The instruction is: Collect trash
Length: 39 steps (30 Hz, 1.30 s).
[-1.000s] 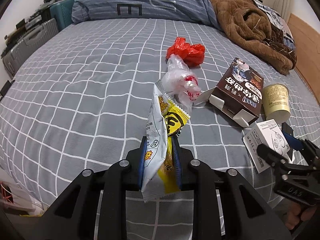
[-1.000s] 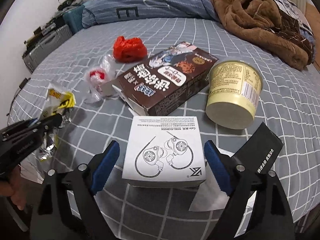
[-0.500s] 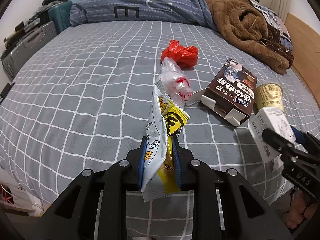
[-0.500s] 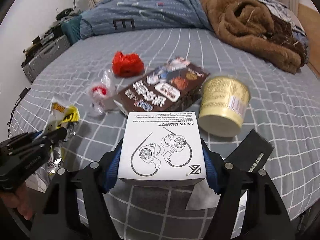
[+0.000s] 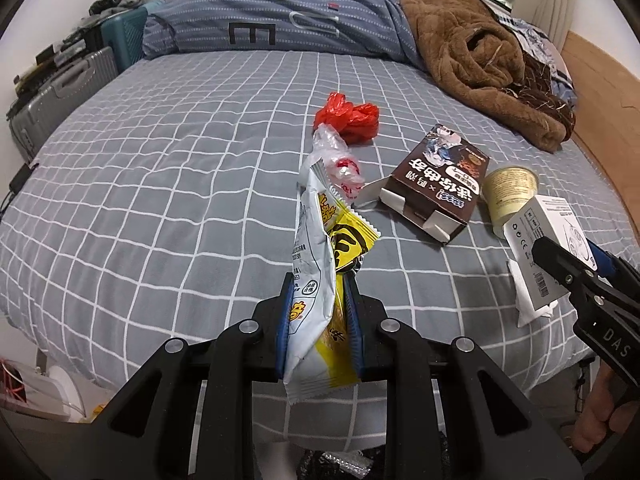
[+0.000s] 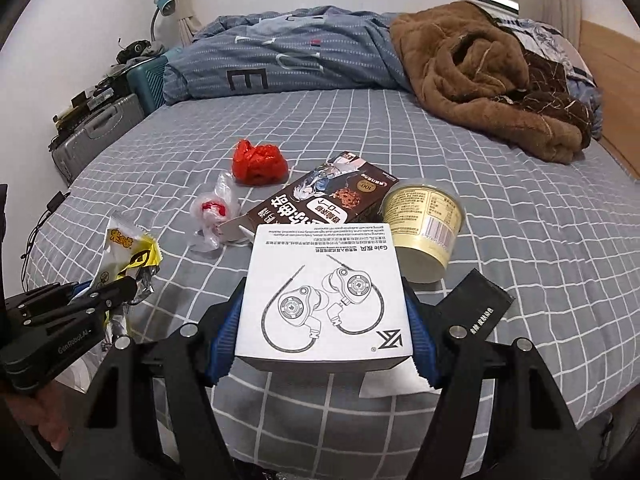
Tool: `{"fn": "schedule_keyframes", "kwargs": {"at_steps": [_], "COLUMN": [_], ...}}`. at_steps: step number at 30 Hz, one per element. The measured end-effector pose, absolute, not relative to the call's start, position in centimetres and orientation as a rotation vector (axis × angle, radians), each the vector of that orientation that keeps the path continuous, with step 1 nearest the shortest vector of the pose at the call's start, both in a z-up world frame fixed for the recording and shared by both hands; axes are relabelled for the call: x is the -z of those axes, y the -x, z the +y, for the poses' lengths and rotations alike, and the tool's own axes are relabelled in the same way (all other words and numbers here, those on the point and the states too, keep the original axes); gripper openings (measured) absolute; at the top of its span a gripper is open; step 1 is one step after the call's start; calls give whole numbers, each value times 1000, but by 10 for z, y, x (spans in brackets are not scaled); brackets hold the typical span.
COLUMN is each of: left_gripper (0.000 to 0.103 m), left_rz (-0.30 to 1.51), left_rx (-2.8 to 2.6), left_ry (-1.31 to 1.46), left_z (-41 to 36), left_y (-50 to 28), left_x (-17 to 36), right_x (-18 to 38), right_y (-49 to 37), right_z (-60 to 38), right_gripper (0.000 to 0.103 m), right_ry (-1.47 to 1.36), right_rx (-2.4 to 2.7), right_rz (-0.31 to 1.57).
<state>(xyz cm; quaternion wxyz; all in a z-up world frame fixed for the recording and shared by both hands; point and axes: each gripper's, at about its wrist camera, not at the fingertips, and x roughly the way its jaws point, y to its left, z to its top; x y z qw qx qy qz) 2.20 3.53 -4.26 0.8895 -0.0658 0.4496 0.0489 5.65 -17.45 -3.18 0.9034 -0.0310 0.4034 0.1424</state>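
**Both grippers loaded, more trash on the bed**

At the left, the left gripper (image 5: 319, 300) pinches a white and yellow snack wrapper (image 5: 316, 248) tight between its blue pads, the wrapper sticking up clear of the grey checked bed (image 5: 160, 200). The print on it is Chinese and too creased to read. The gripper's side carries the mark "GenRobot.AI" in the right wrist view.

Past it on the bed lie a clear bag (image 6: 214, 212) with a red patch and a crumpled red bag (image 6: 259, 162), near each other. Next comes a brown carton (image 6: 320, 200), one end open, with large white Chinese characters and a round "100" badge. Just beside it a cream cup (image 6: 424, 228) lies on its side, barcode showing.

The right gripper (image 6: 324, 320) clamps a white box (image 6: 324, 296) by its two sides, lifted off the bed. The box shows an earphone drawing, a line reading "Gale" and a logo in one corner. A black packet (image 6: 476, 308) with white characters lies to its right. The right gripper's body reads "DAS".
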Motion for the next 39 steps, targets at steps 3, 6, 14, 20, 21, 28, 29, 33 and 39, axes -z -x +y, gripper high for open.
{"fn": "schedule_keyframes", "kwargs": {"at_steps": [3, 6, 14, 20, 21, 28, 29, 33, 39], "left_gripper": [22, 22, 22, 22, 22, 22, 22, 22, 22], "left_rz": [926, 918, 888, 867, 862, 848, 846, 841, 843], "left_rx": [-100, -99, -90, -75, -72, -57, -53, -47, -47], "left_ry": [142, 146, 160, 159, 161, 166, 169, 172, 181], "left_z": [34, 33, 29, 21, 20, 14, 14, 13, 11], "left_y": [-15, -7, 17, 33, 35, 48, 50, 58, 69], "left_x": [39, 35, 23, 14, 12, 6, 5, 4, 6], "right_x": [27, 24, 19, 10, 8, 2, 2, 1, -1], "right_y": [-49, -43, -25, -11, -8, 6, 6, 19, 33], "right_z": [-177, -178, -181, -180, -179, -178, -178, -179, -183], "right_gripper": [67, 67, 67, 67, 67, 67, 67, 67, 67], "right_ry": [58, 58, 64, 75, 77, 87, 86, 87, 93], "right_rx": [-291, -288, -278, -280, -282, -289, -289, -293, -291], "right_rz": [826, 823, 815, 801, 799, 790, 789, 788, 791]}}
